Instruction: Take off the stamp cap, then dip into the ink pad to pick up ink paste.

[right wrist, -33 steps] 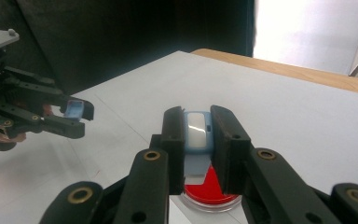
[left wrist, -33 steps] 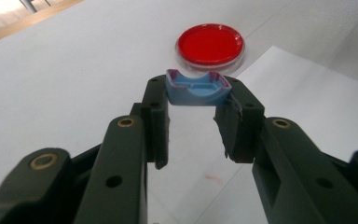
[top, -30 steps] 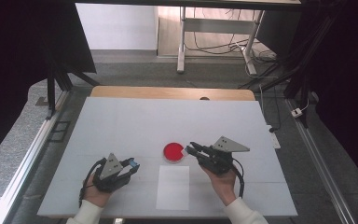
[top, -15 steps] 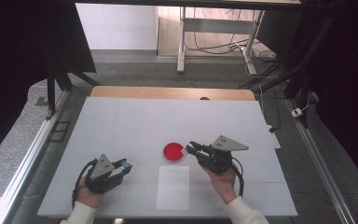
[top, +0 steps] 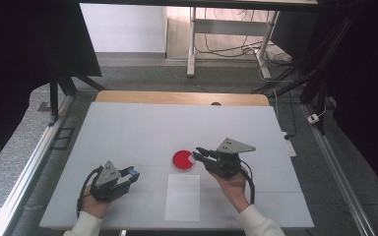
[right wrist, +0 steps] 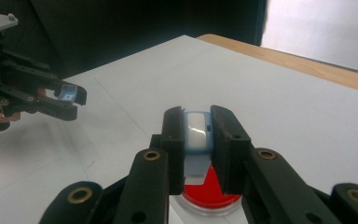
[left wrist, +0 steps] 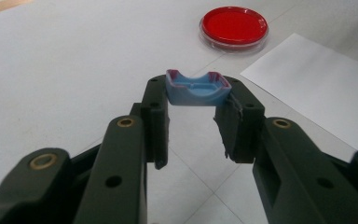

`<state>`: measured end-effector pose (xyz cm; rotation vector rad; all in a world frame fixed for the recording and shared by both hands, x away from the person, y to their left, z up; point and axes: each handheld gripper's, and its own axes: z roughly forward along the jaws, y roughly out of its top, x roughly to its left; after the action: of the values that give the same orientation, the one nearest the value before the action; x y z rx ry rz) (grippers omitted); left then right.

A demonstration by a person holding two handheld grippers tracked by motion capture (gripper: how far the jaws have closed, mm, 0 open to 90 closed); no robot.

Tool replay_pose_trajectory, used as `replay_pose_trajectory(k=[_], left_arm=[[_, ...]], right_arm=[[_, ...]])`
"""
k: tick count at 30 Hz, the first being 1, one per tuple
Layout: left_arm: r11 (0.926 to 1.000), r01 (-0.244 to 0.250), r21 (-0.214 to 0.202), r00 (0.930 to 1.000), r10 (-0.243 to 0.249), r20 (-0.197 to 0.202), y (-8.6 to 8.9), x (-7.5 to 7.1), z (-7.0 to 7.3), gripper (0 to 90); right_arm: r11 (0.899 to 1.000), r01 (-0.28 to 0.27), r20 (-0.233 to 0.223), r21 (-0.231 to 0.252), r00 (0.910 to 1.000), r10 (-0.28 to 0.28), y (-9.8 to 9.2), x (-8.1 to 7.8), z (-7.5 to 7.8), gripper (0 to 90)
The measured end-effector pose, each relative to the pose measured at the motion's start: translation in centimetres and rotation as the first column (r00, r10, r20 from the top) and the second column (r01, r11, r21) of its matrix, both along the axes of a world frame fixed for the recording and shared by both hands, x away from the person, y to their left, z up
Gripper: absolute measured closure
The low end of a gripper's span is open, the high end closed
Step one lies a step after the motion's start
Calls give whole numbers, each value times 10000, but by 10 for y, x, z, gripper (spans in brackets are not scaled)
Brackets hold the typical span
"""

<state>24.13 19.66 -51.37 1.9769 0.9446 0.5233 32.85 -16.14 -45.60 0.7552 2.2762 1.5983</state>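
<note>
A round clear dish with red filling [top: 181,160] lies mid-table. In the left gripper view it sits far ahead [left wrist: 233,25]. My left gripper [top: 131,173] rests low at the front left, and its jaws [left wrist: 196,100] are shut on a small blue piece with a curved notch [left wrist: 196,88]. My right gripper [top: 198,153] hovers at the dish's right edge. It [right wrist: 197,128] is shut on a small blue piece with a whitish face [right wrist: 197,130], and the red dish [right wrist: 209,192] lies just below the jaws.
A white sheet of paper [top: 183,196] lies on the white table [top: 142,128] in front of the dish, between the two hands. The table's wooden far edge [top: 177,97] and metal frame rails border the work area. In the right gripper view the left gripper [right wrist: 70,95] shows far off.
My left gripper has shifted slightly to the left with the blue piece in it. The right gripper has stayed by the dish.
</note>
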Motion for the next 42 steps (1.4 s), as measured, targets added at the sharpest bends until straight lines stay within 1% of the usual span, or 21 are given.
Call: replay_pose_trajectory(k=[4,13,20,22,26,28,31,33,35,42], left_arm=[[10000,-58,-14,10000,58,-4,1,-1,0,649],[10000,-8,35,10000,8,10,-2,-1,1,649],[10000,-23,25,10000,23,-32,-1,1,1,648],[10000,-33,-34,10000,33,-44,0,1,1,648],[9999,22,-98,10000,-23,-81,0,2,0,648],[9999,65,-86,9999,-66,-76,0,2,0,648],[9999,132,-83,9999,-133,-91,0,5,0,648],[9999,111,-117,9999,-112,-99,-1,6,0,648],[9999,145,-51,9998,-145,-125,-2,6,0,648],[10000,26,19,10000,-26,-59,-3,1,1,648]], right_arm=[[10000,-71,-76,-44,9999,71,5,6,2,751],[9996,-223,-189,-170,9996,220,11,9,0,751],[9982,-401,-162,-441,9991,394,23,18,-2,750],[9976,-429,-130,-548,9990,423,26,20,-3,751],[9971,-474,-274,-596,9986,459,32,23,-7,750],[9961,-477,-391,-748,9982,449,34,25,-10,750],[9936,-418,-413,-1048,9984,377,36,27,-14,750],[9930,-403,-467,-1113,9983,353,36,28,-15,750],[9935,-383,-494,-1070,9982,331,36,29,-17,750],[9884,-307,-516,-1490,9984,232,38,33,-22,750]])
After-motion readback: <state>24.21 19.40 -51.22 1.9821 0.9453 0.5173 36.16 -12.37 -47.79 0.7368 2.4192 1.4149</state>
